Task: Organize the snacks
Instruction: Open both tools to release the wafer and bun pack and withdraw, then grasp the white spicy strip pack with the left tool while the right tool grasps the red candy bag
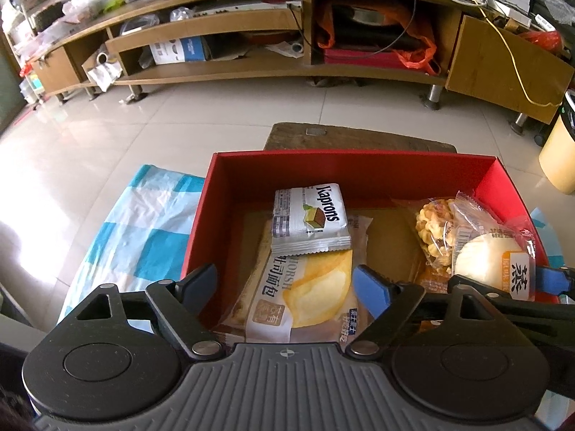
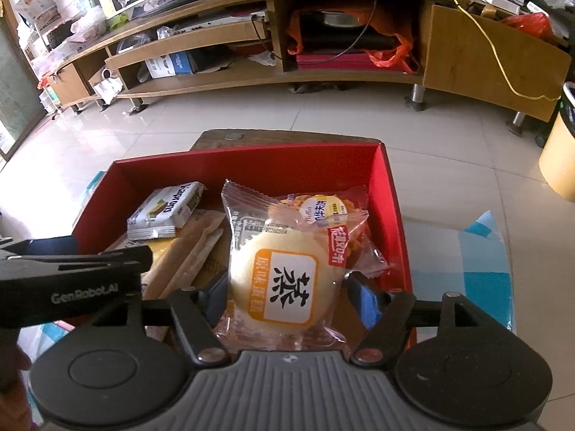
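A red box (image 1: 230,186) (image 2: 391,194) holds the snacks. In the left wrist view a white Kaprons wafer pack (image 1: 309,217) lies on a yellow bread packet (image 1: 302,294). My left gripper (image 1: 285,291) is open above that bread packet, holding nothing. To the right lie a bag of golden puffs (image 1: 433,230) and a round white steamed cake (image 1: 485,262). In the right wrist view my right gripper (image 2: 287,298) straddles the steamed cake (image 2: 280,280), fingers wide at its sides. The Kaprons pack (image 2: 169,208) and puffs bag (image 2: 323,208) lie behind.
The box sits on a blue-and-white checked cloth (image 1: 143,237) (image 2: 481,262) over a small table. A wooden stool top (image 1: 355,138) is just beyond the box. A long wooden TV cabinet (image 1: 251,36) fills the back; a yellow bin (image 1: 557,154) stands at right.
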Available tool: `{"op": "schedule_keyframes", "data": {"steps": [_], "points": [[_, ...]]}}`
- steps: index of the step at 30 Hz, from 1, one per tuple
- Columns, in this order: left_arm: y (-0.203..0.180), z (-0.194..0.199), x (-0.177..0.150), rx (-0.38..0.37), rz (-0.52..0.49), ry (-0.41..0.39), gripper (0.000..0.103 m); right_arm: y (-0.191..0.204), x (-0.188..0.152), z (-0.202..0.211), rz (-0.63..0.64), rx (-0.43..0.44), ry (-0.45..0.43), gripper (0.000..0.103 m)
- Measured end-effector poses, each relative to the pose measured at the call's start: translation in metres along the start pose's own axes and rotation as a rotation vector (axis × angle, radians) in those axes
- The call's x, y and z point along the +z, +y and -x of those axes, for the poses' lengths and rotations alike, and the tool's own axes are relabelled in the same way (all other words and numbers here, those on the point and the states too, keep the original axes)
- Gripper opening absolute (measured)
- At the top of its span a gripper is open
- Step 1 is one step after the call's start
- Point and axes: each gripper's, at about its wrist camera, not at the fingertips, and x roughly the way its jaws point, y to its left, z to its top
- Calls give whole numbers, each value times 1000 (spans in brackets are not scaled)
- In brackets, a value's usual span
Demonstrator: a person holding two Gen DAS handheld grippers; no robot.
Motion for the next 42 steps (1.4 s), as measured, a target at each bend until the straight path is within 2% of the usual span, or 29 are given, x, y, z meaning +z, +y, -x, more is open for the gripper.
{"op": "schedule_keyframes", "data": {"steps": [9, 26, 34, 42], "points": [[0, 6, -2, -7, 0, -8, 90, -1, -2, 2, 14, -32, -2, 68], [4, 27, -18, -27, -5, -15, 94, -11, -8, 21, -3, -38, -18, 71], [7, 37, -37, -42, -1, 8, 94, -11, -15, 35, 1, -31, -26, 72], [8, 41, -67, -58, -2, 64, 95, -12, -26, 50, 5, -32, -34, 72]]}}
